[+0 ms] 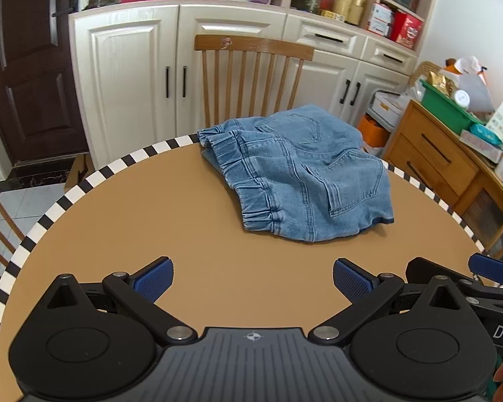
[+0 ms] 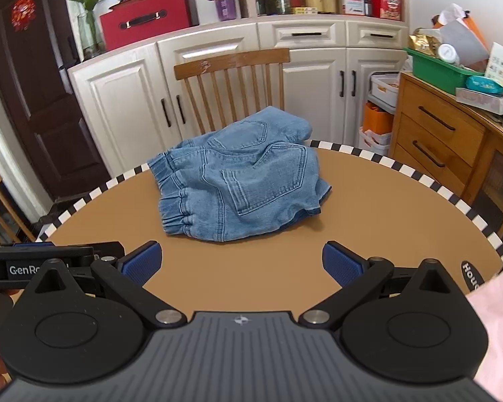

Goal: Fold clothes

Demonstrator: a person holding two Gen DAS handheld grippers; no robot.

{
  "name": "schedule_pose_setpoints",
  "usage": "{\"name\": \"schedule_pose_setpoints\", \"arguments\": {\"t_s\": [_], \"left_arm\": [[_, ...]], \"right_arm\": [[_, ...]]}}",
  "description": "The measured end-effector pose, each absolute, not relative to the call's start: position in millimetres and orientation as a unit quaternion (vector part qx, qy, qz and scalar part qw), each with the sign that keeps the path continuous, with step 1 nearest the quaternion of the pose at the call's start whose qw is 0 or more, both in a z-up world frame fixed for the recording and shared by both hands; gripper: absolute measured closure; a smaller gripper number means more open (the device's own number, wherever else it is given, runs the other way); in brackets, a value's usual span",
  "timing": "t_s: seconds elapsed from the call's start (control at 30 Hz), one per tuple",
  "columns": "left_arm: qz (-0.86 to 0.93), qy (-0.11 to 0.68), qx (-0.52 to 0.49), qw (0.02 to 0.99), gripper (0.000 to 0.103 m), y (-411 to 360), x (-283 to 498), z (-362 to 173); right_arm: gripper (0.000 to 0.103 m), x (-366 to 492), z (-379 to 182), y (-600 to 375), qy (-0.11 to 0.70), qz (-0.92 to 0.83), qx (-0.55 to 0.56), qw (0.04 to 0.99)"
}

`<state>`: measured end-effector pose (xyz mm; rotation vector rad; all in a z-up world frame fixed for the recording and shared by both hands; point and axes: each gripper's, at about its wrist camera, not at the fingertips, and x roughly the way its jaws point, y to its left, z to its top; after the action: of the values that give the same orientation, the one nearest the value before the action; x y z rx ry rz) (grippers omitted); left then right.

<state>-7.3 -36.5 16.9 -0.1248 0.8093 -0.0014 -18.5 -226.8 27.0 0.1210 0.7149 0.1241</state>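
Denim shorts point(image 1: 298, 174), one pair, crumpled on the round table point(image 1: 191, 234).
Centre frame in both views; two grippers, left gripper point(image 1: 253, 281) and right gripper point(image 2: 241, 263), spread wide at the lower edge, grasping nothing; one chair point(image 1: 251, 77) behind.

Round brown table point(image 1: 191, 221) with checkered rim, wooden chair point(image 1: 251, 50) standing behind it, cream cabinets point(image 2: 117, 100) lining the wall, red box point(image 2: 144, 20) sitting on top, green bin point(image 2: 436, 70) resting on wooden dresser point(image 2: 432, 134)

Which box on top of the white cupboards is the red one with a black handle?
The big red box at the left end of the cupboard top, beside the plant. The smaller red box far right has pictures on it and no handle.
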Motion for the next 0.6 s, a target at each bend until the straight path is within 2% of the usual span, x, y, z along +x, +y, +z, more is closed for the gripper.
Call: {"name": "schedule_pose_setpoints", "arguments": {"t_s": [0.6], "left_arm": [[0.056, 0.396, -0.044, 0.915, 0.0, -88, -18, 25]], "right_arm": [[0.001, -1, 18, -286, 0.35, 0.122, 0.094, 0.924]]}}
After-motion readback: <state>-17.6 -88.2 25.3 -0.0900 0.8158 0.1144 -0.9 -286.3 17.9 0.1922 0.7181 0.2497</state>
